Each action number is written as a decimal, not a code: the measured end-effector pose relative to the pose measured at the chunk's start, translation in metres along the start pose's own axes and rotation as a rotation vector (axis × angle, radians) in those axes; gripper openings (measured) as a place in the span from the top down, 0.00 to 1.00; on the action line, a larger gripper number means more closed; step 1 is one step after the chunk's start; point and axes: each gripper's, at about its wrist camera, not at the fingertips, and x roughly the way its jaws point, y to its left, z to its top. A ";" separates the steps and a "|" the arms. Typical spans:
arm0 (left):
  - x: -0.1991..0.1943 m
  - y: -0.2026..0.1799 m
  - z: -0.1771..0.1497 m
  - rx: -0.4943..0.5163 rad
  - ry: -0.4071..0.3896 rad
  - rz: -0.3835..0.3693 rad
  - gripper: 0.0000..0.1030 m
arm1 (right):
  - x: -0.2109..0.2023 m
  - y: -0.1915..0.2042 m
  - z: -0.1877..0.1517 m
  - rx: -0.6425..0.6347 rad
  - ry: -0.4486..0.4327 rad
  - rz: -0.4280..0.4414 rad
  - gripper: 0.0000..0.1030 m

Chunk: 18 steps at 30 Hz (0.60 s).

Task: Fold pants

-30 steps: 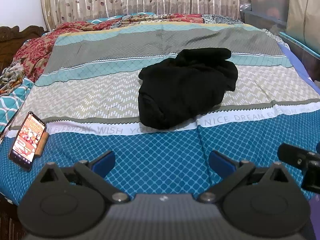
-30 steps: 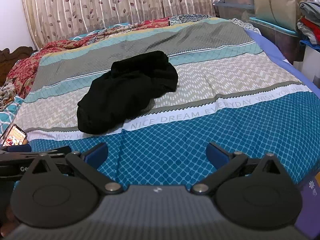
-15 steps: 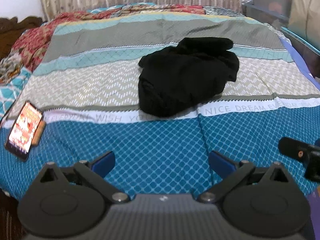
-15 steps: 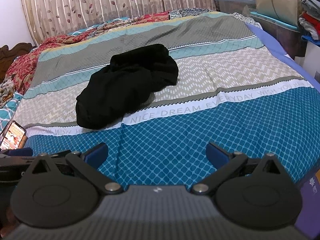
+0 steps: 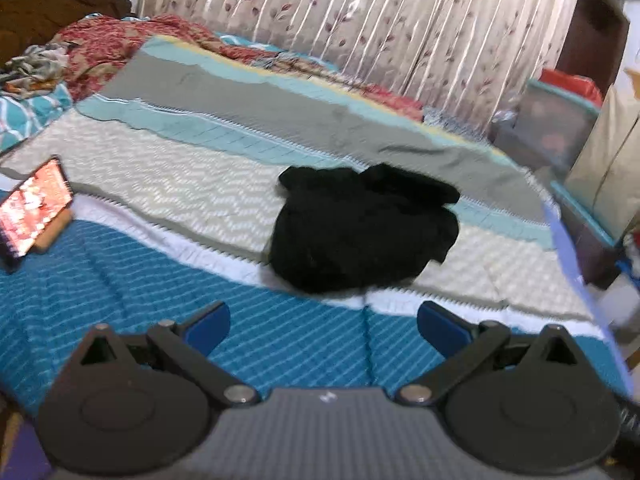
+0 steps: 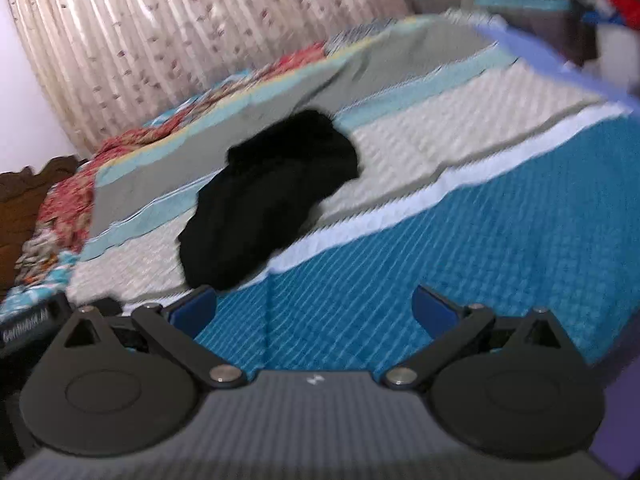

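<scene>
Black pants (image 5: 360,228) lie in a crumpled heap in the middle of a striped bedspread (image 5: 192,196); they also show in the right wrist view (image 6: 272,204). My left gripper (image 5: 324,328) is open and empty over the blue front band of the bed, short of the pants. My right gripper (image 6: 314,312) is open and empty too, with its left fingertip just below the near edge of the pants in the picture. Both views are blurred and tilted.
A phone (image 5: 34,210) with a lit screen leans on a wooden stand at the bed's left side. Rumpled red blankets (image 5: 104,44) lie at the far left. Curtains (image 5: 400,28) hang behind the bed. Storage boxes (image 5: 560,128) stand at the right. The left gripper's body (image 6: 28,320) shows at the right view's left edge.
Both cameras have tilted and moved in toward the pants, the left one rolling clockwise, the right one counter-clockwise. Both grippers remain open. The pants have not moved.
</scene>
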 end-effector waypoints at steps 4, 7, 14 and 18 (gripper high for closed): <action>0.047 0.016 0.036 -0.009 0.020 0.007 0.00 | 0.019 -0.001 0.007 -0.024 0.042 0.051 0.00; 0.105 0.030 0.058 -0.004 0.089 0.049 0.00 | 0.030 -0.006 0.026 -0.043 -0.020 0.015 0.14; 0.203 0.045 0.062 -0.065 0.289 0.009 0.76 | 0.090 -0.004 0.070 -0.106 -0.039 0.005 0.36; 0.180 0.018 0.054 -0.030 0.284 -0.208 0.90 | 0.110 0.000 0.090 -0.096 -0.067 0.046 0.36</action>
